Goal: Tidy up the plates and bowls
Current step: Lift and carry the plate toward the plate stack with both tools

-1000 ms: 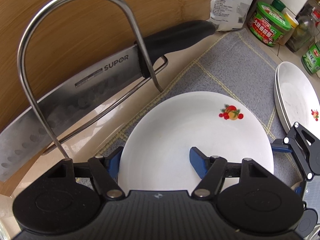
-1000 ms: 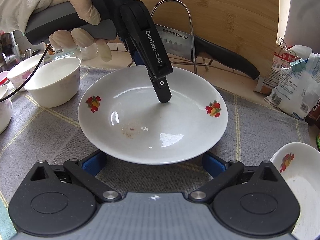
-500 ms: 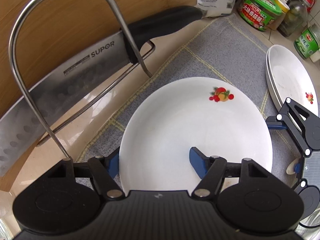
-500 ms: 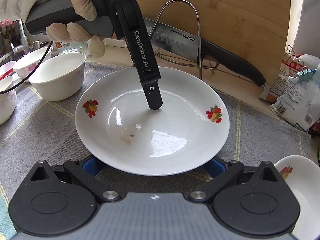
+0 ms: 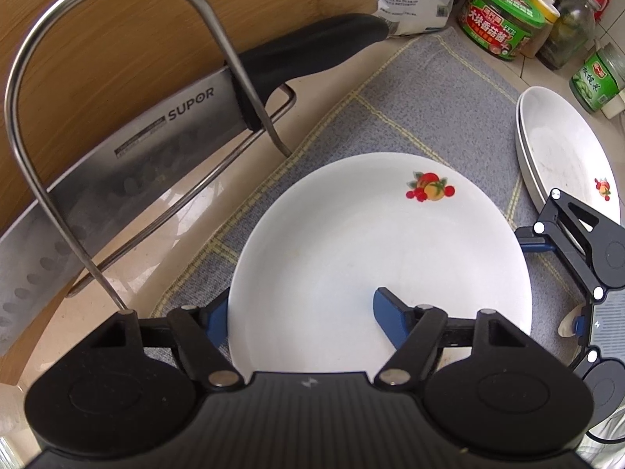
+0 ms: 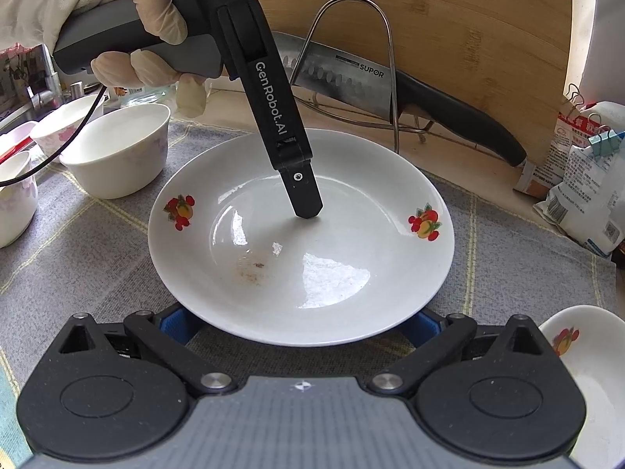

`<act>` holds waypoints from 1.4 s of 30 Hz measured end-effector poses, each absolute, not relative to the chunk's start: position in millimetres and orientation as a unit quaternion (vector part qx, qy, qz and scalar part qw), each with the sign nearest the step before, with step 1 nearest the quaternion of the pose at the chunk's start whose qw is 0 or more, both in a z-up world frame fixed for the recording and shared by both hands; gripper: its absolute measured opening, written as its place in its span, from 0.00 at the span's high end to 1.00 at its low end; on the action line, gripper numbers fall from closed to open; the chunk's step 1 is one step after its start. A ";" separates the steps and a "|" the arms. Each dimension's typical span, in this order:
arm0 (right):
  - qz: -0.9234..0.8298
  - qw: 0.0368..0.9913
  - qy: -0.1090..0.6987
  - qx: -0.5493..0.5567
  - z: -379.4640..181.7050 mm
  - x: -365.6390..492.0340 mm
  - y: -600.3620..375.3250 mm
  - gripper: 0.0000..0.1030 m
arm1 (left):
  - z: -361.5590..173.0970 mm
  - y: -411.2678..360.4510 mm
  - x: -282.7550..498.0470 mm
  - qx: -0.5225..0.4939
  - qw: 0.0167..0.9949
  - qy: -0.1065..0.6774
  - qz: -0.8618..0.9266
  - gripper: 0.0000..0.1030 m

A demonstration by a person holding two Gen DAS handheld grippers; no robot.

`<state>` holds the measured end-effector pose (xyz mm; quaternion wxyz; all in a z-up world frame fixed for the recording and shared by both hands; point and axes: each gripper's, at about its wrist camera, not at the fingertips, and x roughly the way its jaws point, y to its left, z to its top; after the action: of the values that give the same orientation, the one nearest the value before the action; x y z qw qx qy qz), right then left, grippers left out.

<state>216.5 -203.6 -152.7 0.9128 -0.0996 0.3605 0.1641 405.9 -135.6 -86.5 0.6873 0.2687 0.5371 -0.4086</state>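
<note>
The plate lies on the mat. The left claw straddles its rim, jaws just opening, one finger inside. The right claw stands spread (near rim between its jaws).

"SUPOR" on the cleaver blade; "GenRobot.AI" on the left hand-held gripper.

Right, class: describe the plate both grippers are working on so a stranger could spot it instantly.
Find the bamboo board with the cleaver racked before it. On the grey mat below lies a white plate. Unlike the bowls and stacked plates, it lies alone, brown-smudged.
</note>
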 end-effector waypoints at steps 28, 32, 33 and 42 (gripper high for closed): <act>0.155 0.911 0.367 -0.109 -148.4 209.9 -203.7 0.00 | -78.3 -129.2 393.1 0.265 0.694 0.525 -0.415 0.29; 0.154 0.911 0.366 -0.109 -146.9 208.7 -204.1 0.00 | -75.0 -127.8 391.3 0.263 0.697 0.522 -0.416 0.29; 0.154 0.911 0.366 -0.109 -146.3 208.5 -204.3 0.00 | -73.8 -127.2 390.8 0.263 0.697 0.521 -0.416 0.29; 0.148 0.914 0.364 -0.102 -138.9 201.6 -207.9 0.00 | -65.1 -124.3 383.8 0.259 0.703 0.513 -0.419 0.29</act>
<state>201.6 -207.9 -138.9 0.9139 -0.1022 0.3641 0.1476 383.8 -124.3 -65.1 0.7031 0.2591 0.5127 -0.4192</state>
